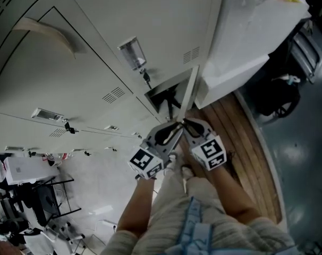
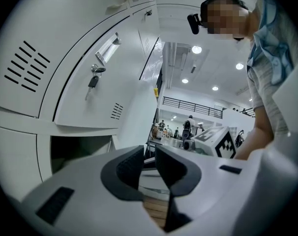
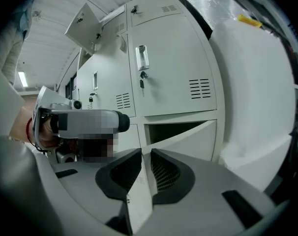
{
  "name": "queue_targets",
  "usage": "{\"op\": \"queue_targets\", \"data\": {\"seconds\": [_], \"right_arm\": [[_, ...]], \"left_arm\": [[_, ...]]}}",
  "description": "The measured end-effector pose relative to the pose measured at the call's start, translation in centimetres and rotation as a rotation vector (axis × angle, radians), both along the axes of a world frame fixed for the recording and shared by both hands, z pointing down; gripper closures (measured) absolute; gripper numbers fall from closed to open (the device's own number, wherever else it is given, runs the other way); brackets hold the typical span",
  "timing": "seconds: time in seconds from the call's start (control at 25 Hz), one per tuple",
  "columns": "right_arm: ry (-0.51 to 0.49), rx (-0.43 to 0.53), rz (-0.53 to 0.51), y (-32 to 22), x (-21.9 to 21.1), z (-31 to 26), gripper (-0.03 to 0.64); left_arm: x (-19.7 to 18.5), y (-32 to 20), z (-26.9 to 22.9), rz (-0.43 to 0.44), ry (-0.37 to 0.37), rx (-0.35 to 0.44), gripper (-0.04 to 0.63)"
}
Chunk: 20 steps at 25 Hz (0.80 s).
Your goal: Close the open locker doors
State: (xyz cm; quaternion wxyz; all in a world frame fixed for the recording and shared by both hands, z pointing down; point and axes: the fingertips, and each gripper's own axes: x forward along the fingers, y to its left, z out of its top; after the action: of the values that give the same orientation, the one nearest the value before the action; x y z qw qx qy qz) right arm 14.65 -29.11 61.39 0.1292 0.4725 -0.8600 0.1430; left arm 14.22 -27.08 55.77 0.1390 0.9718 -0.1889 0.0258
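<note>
The bottom locker door [image 1: 191, 88] stood swung out from its dark compartment [image 1: 162, 95], at the foot of the grey locker bank and next to a bulky white wrapped block [image 1: 246, 41]. In the head view both tongs met at the door's free edge, above the wooden floor [image 1: 240, 142].

The right tongs [image 1: 185, 123] had the door's thin edge between their pads. In the right gripper view the panel [image 3: 188, 137] ran from the open compartment [image 3: 171, 128] straight into the right tongs [image 3: 145, 157], filling the slim gap so that both pads lay against the sheet metal.

The left tongs [image 1: 172, 127] sat just beside them on the door's left. In the left gripper view the left tongs [image 2: 150, 155] stood narrowly apart, with floorboards showing through the gap. The right tongs' marker cube [image 2: 220, 141] appeared close on their right.

The locker above was shut, with a key [image 1: 146, 78] hanging in its lock. Further along the bank, high in the right gripper view, another locker door [image 3: 84, 24] hung open.
</note>
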Motion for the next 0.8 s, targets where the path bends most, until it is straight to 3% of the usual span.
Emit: {"op": "queue_targets", "data": {"seconds": [0.8], "right_arm": [[-0.02, -0.004, -0.061, -6.7, -6.7, 1.2, 0.551]], "left_arm": [[-5.9, -3.8, 0.8, -0.082, -0.034, -0.014, 0.543]]}}
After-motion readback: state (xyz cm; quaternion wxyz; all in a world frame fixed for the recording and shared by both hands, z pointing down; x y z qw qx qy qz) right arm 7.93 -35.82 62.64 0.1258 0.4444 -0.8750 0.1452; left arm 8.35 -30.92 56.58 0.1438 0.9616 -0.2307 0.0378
